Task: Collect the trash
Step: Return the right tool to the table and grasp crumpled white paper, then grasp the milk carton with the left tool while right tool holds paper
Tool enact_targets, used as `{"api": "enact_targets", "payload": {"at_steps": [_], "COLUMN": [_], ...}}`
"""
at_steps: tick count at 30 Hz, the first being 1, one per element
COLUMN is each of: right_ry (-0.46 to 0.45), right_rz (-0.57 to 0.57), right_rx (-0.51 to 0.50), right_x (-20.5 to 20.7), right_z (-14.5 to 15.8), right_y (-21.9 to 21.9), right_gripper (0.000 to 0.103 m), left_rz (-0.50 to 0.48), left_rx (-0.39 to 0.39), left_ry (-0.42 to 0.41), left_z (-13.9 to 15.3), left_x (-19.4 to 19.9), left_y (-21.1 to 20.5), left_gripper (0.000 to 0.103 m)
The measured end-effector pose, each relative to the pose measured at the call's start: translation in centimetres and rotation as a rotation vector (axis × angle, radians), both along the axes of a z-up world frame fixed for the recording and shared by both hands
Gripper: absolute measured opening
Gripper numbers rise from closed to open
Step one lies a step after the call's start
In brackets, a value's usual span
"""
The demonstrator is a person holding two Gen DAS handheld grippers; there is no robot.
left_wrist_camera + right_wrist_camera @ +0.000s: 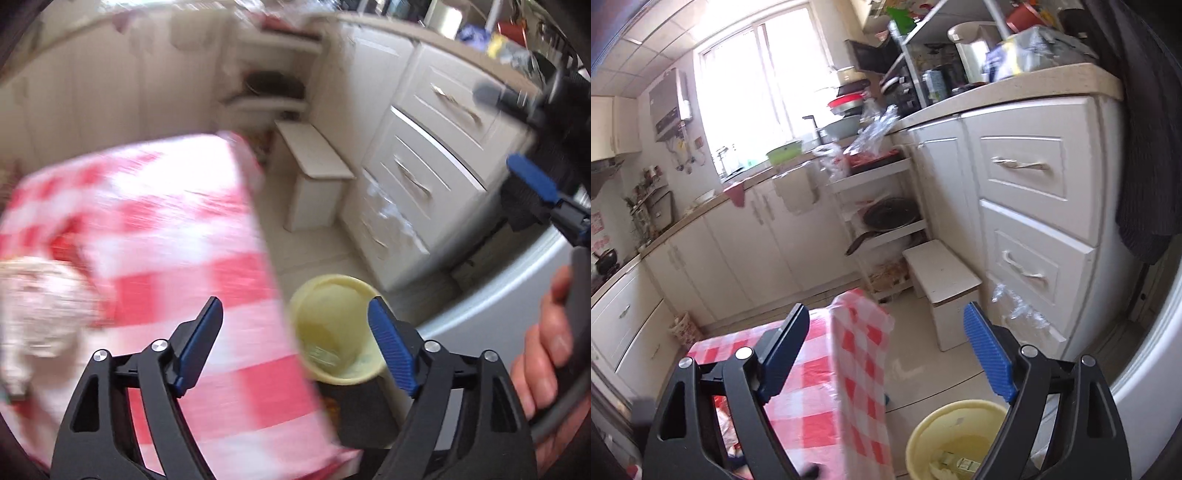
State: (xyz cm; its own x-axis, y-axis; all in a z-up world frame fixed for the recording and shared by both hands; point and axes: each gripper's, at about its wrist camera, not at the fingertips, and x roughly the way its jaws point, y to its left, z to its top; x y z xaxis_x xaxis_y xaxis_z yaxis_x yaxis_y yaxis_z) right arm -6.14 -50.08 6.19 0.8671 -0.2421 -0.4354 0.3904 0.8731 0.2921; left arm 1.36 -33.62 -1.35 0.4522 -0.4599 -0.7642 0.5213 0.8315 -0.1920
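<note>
Bin (945, 443) stands on open floor (923, 369) beside tablecloth edge (864, 369).

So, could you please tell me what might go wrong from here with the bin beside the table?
1. The yellow bin stands on the floor close to the hanging checked tablecloth; a hand-held gripper could snag the cloth.
2. The left wrist view is blurred, so judging aim over the bin is hard.
3. Both grippers, left and right, are open and empty; trash on the table may remain.
</note>
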Motion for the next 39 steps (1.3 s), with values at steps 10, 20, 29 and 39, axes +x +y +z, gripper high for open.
{"api": "enact_targets", "payload": {"at_steps": [10, 20, 29, 39], "right_ry": [0.173, 0.338, 0.411, 0.378], "right_rz": [0.464, 0.733, 0.767, 0.768], "right_rx": [0.136, -0.019, -0.138, 0.025], "right_x": [6.2, 9.4, 11.4, 11.2], "right_z": [-2.8, -6.4, -10.0, -9.1], "right_y": [11.4, 24.9, 30.3, 27.7], "right_gripper": [0.082, 0.077, 0.063, 0.009], "left_rz": [0.531, 0.569, 0.57, 0.552], "left_rx": [0.097, 0.067, 0.038, 0.062], "left_ry": [-0.102, 0.029, 0.081, 0.107], "left_z": [2.2, -2.4, -3.7, -4.6], "left_x": [3.2, 3.7, 3.3, 4.1], "left_y": [25.7, 29.6, 31.7, 30.9], "left_gripper": [0.087, 0.087, 0.088, 0.089]}}
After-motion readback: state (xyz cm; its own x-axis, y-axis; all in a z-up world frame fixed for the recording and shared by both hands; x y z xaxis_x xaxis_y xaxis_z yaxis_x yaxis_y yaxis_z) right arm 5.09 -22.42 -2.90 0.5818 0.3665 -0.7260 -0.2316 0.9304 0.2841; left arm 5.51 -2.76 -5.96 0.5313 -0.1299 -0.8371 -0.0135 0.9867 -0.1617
